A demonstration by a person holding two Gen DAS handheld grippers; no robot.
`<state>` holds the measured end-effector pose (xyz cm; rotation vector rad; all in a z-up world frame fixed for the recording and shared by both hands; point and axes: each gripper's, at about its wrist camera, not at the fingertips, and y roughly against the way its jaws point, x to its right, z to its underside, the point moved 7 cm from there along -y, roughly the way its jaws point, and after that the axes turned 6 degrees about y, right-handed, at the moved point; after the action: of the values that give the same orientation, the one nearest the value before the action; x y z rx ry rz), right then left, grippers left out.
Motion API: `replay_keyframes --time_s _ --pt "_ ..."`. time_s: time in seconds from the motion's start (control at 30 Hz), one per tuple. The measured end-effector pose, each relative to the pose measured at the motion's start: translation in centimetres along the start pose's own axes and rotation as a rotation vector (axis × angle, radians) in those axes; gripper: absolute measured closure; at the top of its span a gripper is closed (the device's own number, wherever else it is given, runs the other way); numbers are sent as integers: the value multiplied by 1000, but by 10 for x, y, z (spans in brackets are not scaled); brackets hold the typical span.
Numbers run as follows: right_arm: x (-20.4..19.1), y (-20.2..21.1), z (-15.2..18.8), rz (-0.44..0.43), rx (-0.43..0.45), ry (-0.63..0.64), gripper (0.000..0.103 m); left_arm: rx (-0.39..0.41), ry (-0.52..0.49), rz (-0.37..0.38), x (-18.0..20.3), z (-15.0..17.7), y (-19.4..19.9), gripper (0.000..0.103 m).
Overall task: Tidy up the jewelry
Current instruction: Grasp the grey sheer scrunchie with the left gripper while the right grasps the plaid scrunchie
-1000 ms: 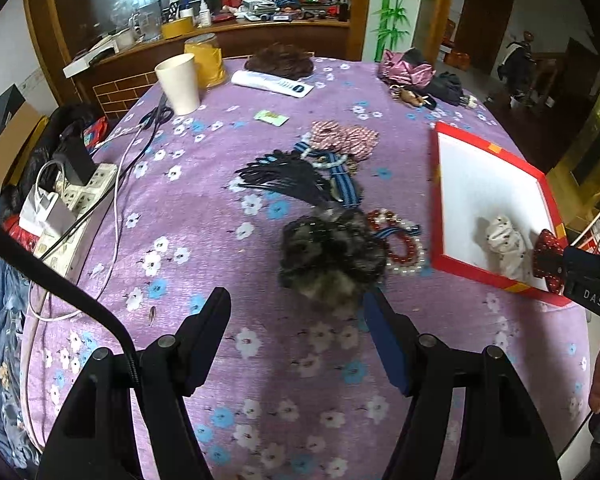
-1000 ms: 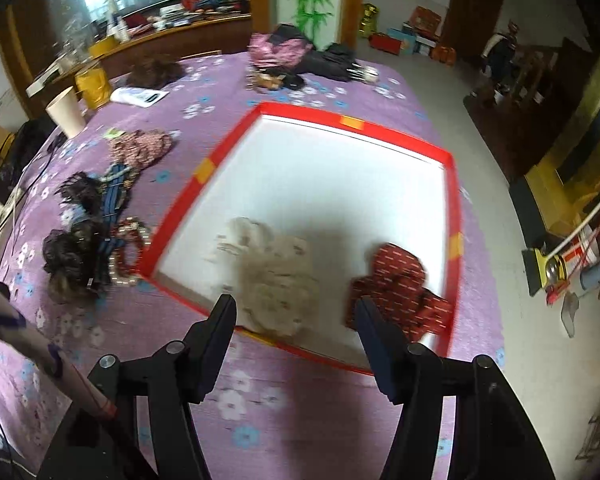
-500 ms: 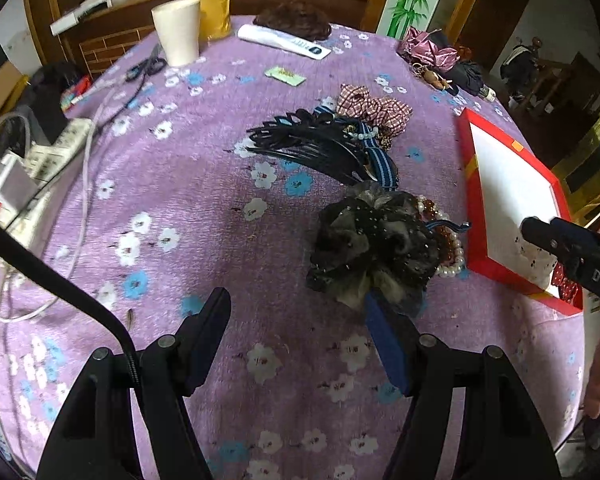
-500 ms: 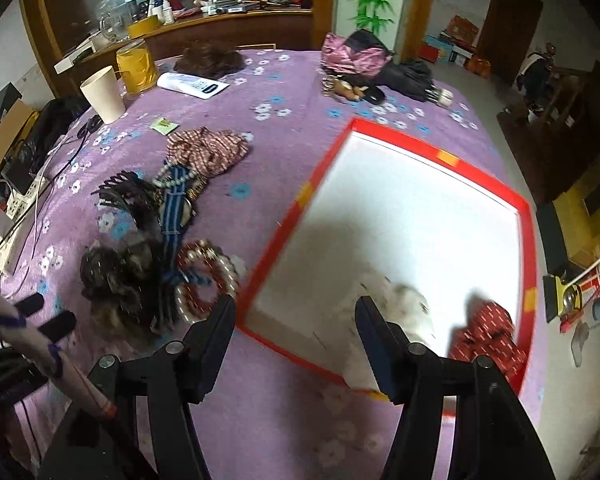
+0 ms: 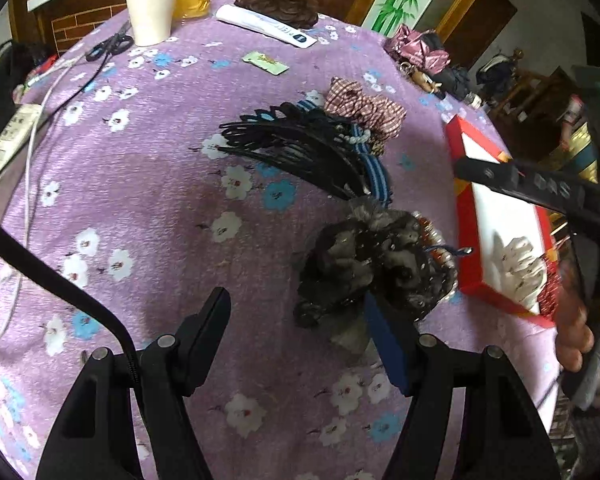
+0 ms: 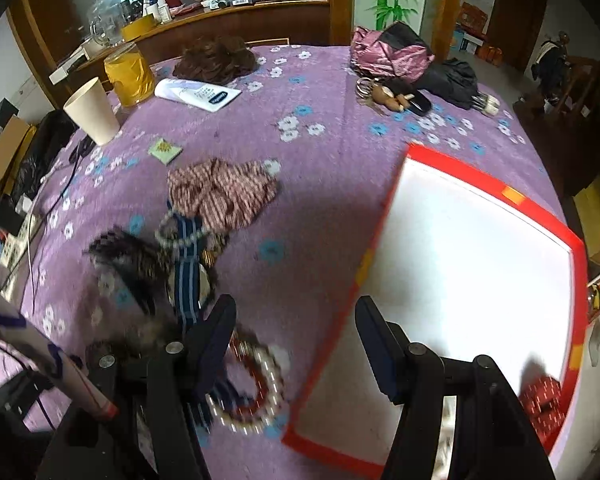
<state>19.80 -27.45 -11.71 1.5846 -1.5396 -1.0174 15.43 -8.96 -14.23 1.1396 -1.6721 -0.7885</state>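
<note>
My left gripper is open just in front of a dark grey frilly scrunchie on the purple cloth; its right finger touches it. Behind lie black hair combs, a blue striped band, a checked scrunchie and a bead bracelet. My right gripper is open and empty over the left edge of the red-rimmed white tray, which holds a white scrunchie and a red one.
A paper cup, yellow jar, scissors, white tube, brown wig, pink bag and keys lie at the far side. A power strip and cables run along the left edge.
My left gripper has closed in on the dark grey scrunchie. My right gripper has swung left from over the tray's contents to its left edge, leaving the red scrunchie in the tray.
</note>
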Motion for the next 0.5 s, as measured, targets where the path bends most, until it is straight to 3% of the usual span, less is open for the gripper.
replay_keyframes --time_s 0.27,0.5 --pt "6 -24 -41 -106 -1 -89 38 3 82 144 -3 -3 3 33" --pt "-12 -62 -65 -195 -52 -137 38 -22 75 184 9 -3 -9 33"
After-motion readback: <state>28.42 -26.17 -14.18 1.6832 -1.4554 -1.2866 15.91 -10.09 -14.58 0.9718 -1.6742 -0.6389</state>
